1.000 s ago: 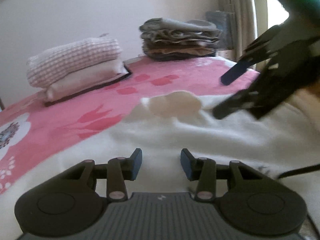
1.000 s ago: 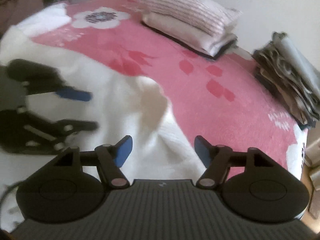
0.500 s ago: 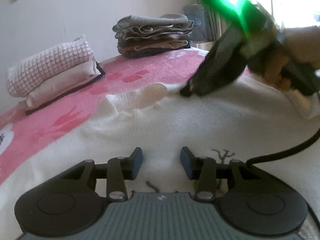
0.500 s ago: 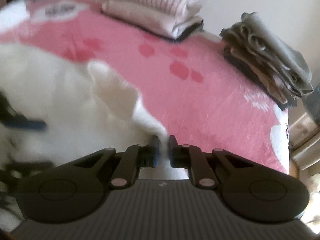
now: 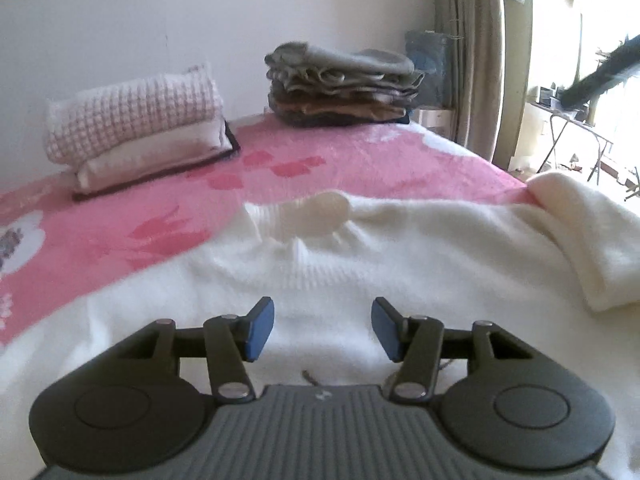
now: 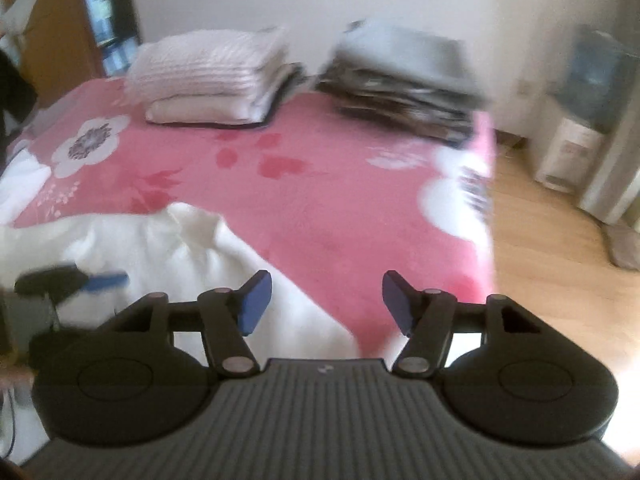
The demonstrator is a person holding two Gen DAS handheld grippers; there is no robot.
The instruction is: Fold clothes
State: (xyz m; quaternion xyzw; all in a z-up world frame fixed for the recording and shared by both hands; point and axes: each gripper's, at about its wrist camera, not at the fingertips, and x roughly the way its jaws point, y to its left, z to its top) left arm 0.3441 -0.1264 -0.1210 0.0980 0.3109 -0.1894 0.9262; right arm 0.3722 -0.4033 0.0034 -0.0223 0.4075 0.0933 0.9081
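Both tools open and empty above a white sweater on the bed.

The left tool (image 5: 323, 328) hangs over the sweater (image 5: 400, 256), jaws opening, nothing between them; its view alone shows the collar at 12 o'clock and a folded sleeve (image 5: 580, 236) at 3 o'clock. The right tool (image 6: 327, 303) is opening too, empty, over the sweater's edge and the pink bedspread (image 6: 320, 200). Only the right view shows the floor (image 6: 560, 260) at 3 o'clock and the blurred left tool at 9 o'clock. Both views show the white pile (image 5: 136, 128) and grey pile (image 5: 344, 84) of folded clothes at the far end.
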